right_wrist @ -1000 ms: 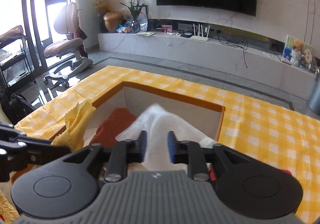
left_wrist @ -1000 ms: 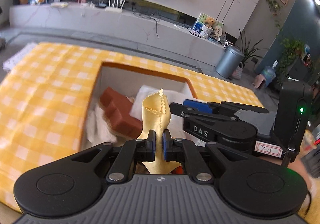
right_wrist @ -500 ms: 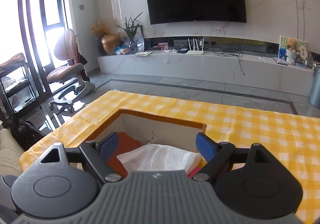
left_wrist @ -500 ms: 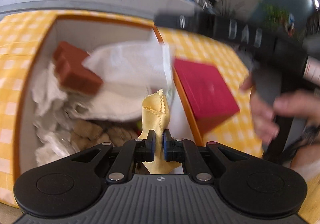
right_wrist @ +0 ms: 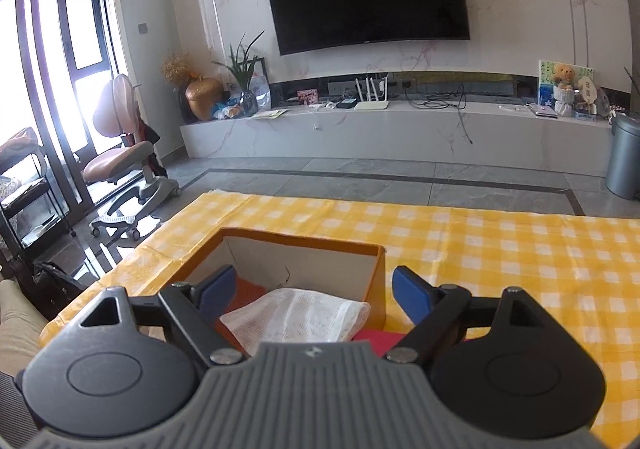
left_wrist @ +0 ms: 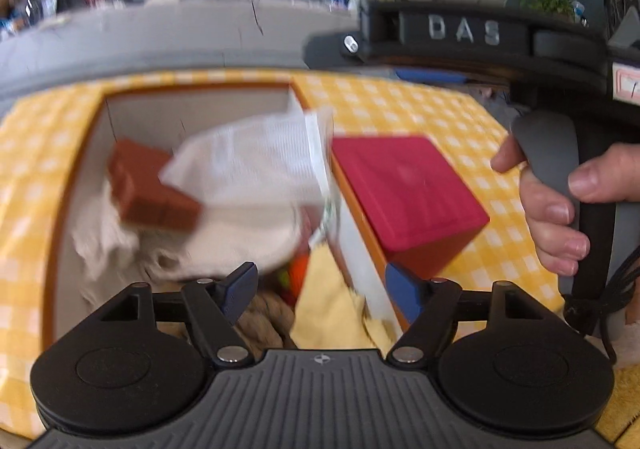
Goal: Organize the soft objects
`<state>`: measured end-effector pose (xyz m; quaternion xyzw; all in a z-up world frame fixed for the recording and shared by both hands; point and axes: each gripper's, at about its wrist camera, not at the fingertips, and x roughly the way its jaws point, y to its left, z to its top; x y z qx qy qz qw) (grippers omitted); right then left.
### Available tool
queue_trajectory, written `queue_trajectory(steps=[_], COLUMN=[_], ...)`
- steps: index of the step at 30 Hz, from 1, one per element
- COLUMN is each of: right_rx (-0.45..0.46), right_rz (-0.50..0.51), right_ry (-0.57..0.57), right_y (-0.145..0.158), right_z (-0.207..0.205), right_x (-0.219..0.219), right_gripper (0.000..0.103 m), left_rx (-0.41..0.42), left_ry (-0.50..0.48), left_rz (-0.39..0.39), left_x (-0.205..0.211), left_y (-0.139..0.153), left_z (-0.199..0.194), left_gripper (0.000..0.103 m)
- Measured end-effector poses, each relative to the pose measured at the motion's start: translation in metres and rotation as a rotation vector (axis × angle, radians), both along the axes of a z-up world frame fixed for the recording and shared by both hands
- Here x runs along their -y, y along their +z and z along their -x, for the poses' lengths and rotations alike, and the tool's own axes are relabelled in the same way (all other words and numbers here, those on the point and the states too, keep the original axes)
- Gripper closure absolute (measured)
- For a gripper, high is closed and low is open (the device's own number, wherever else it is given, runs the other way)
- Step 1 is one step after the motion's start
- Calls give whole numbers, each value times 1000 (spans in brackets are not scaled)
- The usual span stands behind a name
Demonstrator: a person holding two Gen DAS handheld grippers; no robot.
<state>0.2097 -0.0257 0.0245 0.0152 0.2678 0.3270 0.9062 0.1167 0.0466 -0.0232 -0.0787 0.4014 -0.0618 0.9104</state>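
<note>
Yellow-checked tablecloth (right_wrist: 500,249) across the whole table; orange-rimmed box (left_wrist: 80,153) sunk into it at 12 o'clock of both grippers. Inside the box: white mesh cloth (left_wrist: 256,161) on top at centre, rust-brown block (left_wrist: 148,189) at 9 o'clock of it, cream towel (left_wrist: 108,237) beneath. Red lid (left_wrist: 404,185) outside the box at 3 o'clock, touching its rim. Yellow cloth (left_wrist: 328,309) loose at the box's near corner, blurred. Left gripper (left_wrist: 320,287) spread wide, holding nothing. Right gripper (right_wrist: 310,291) likewise wide apart and empty, above the white cloth
</note>
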Motion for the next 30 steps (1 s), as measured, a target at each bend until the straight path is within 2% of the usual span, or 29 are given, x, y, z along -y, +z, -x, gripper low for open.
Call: queue_trajectory(steps=[5,9,11,14,17,24,30], right_rx=[37,118,158,222,246,167,152], right_rz=[-42,13,30,118,167,146,120], right_ry=[-94,-203,-283,-390,-420,-407,-386], right_y=[15,24,27,25,20,3,-1], right_z=[8,25,34,49,61,84,101], right_x=[26,43,51,50,48,49,47], right_gripper=[19,17,15,15,15,15,15], left_rx=[184,321,363,407,442,497,472], left_ry=[106,155,158,162,187,235,248], left_rz=[-112,-173,-197,-248,-241,-236,-226], left_x=[8,16,22,32,38,39,39], left_y=[23,45,52,61,64,61,55], left_z=[18,31,35,41,43,43,39], left_gripper=[16,13,13,12,12,12,12])
